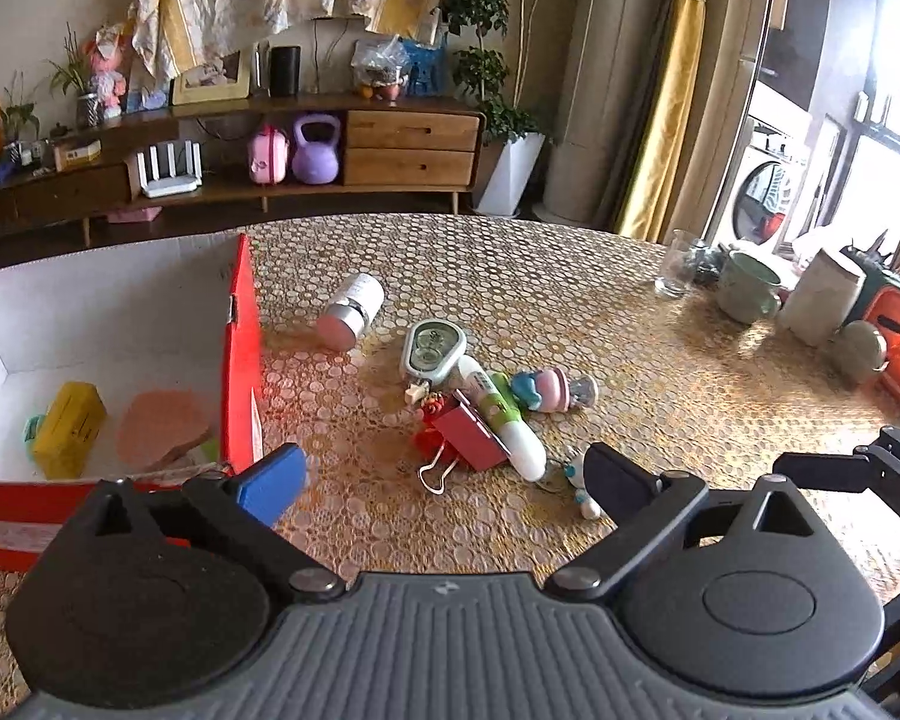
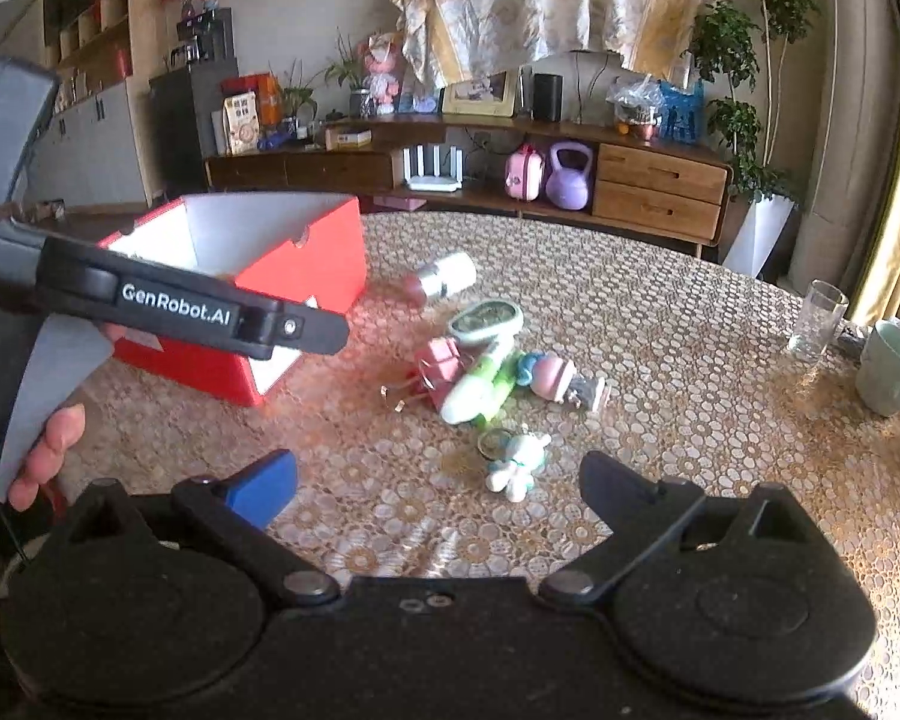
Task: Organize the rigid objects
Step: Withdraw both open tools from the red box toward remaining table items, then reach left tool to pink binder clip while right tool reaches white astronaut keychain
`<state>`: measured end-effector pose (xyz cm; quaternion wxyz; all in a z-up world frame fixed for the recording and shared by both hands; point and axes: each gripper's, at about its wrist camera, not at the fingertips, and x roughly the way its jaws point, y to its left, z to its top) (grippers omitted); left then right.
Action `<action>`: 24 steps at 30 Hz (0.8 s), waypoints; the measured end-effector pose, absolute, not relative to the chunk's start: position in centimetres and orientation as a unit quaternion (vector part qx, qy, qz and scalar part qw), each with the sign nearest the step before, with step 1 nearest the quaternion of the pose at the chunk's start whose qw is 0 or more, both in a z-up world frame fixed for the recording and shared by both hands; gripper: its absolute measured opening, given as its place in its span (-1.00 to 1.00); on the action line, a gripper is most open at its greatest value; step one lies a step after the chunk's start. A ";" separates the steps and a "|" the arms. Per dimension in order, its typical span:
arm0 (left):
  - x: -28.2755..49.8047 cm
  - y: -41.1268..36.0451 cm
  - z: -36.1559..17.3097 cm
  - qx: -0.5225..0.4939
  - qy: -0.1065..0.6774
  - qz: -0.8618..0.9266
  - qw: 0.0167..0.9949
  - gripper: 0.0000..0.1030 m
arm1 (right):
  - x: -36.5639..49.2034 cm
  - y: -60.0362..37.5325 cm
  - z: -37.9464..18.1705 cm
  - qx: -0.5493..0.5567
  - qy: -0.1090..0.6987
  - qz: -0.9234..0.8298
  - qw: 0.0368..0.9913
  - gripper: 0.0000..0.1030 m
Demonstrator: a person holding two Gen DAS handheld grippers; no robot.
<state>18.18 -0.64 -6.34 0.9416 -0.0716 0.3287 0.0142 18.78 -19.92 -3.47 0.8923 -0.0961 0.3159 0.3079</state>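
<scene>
Red cardboard box [image 1: 243, 360] is set at the left of the lace-covered surface [image 1: 630, 360], open side up, so loose items can be dropped in; a yellow packet [image 1: 69, 429] and a pinkish flat piece [image 1: 162, 426] are already seen inside. Remaining rigid objects are clustered mid-surface, just right of the box: silver-capped bottle [image 1: 354, 309] lying on its side, white tape dispenser [image 1: 432, 348], red binder clip [image 1: 471, 438] touching a green-white tube [image 1: 504, 414], pink-blue toy [image 1: 540, 390], and a small white figure keychain [image 2: 519, 459] nearest. Left hand-held gripper [image 1: 444, 474] is held above the clip with fingers spread wide, nothing gripped. Right hand-held gripper [image 2: 438, 480] is likewise spread and empty, lined up on the keychain, judged the next pick. Glass and mug are kept well apart at the right
</scene>
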 end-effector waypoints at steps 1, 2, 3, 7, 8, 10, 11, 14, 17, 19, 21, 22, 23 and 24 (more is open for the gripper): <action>18.6 -0.8 -6.5 -0.068 0.330 0.016 0.942 0.94 | 19.1 -19.9 -3.9 -0.098 0.319 0.307 0.892 0.92; 18.9 -1.0 -6.8 -0.063 0.330 0.017 0.942 0.94 | 19.6 -19.9 -4.2 -0.098 0.322 0.306 0.891 0.92; 19.3 -1.2 -7.0 -0.057 0.331 0.016 0.942 0.94 | 19.9 -19.9 -4.6 -0.098 0.324 0.305 0.890 0.91; 20.5 -2.5 -8.0 -0.030 0.338 -0.003 0.941 0.94 | 21.3 -19.6 -6.1 -0.105 0.330 0.302 0.888 0.84; 20.8 -2.8 -8.3 -0.027 0.339 -0.007 0.940 0.94 | 21.6 -19.5 -6.5 -0.109 0.332 0.302 0.887 0.83; 21.6 -3.1 -8.8 -0.024 0.343 -0.008 0.939 0.94 | 22.3 -19.3 -7.1 -0.116 0.336 0.302 0.885 0.80; 22.1 -3.1 -9.1 -0.025 0.344 -0.008 0.939 0.94 | 22.6 -19.2 -7.4 -0.119 0.338 0.301 0.884 0.77; 23.4 -2.6 -9.9 -0.043 0.350 0.001 0.936 0.94 | 23.4 -19.1 -8.1 -0.116 0.345 0.303 0.881 0.76; 24.7 -1.5 -10.2 -0.073 0.352 0.012 0.933 0.94 | 24.0 -18.8 -8.5 -0.113 0.348 0.306 0.879 0.76; 25.7 -1.4 -10.3 -0.068 0.355 0.030 0.932 0.94 | 24.3 -18.5 -8.7 -0.116 0.347 0.306 0.879 0.73; 26.6 -1.4 -10.6 -0.062 0.357 0.034 0.931 0.93 | 24.8 -18.3 -9.0 -0.117 0.348 0.307 0.878 0.65; 26.9 -1.3 -10.8 -0.062 0.361 0.035 0.930 0.92 | 25.1 -18.2 -9.2 -0.117 0.349 0.305 0.878 0.59; 27.2 -1.3 -11.0 -0.064 0.363 0.040 0.929 0.92 | 25.3 -18.1 -9.3 -0.116 0.351 0.304 0.878 0.58; 27.4 -1.2 -11.2 -0.067 0.365 0.044 0.928 0.92 | 25.5 -18.0 -9.5 -0.115 0.353 0.304 0.877 0.58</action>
